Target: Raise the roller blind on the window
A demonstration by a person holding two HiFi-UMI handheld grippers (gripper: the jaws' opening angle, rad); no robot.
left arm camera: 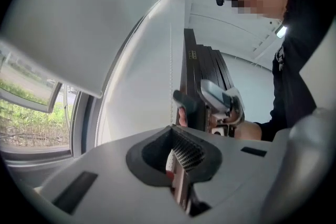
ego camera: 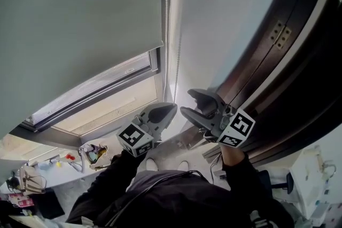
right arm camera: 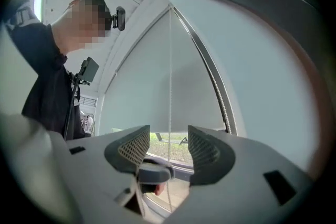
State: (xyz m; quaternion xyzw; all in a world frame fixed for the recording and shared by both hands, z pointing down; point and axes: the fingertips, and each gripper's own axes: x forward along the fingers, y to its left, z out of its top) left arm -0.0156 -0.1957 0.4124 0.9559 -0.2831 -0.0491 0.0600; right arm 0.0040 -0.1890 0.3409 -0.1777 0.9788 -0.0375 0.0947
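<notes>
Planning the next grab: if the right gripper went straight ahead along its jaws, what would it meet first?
Probably the bead chain, which hangs between the right gripper's open jaws; beyond it, the roller blind, though depth is hard to judge.

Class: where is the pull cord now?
Right gripper view: the pull cord hangs centre, between the right hand-held gripper's open jaws, before the roller blind.

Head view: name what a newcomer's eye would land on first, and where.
The grey roller blind fills the upper left, drawn most of the way down with only a strip of window below it. At centre, the left gripper is shut on the bead chain hanging by the blind's right edge, while the right gripper is open beside it.
</notes>
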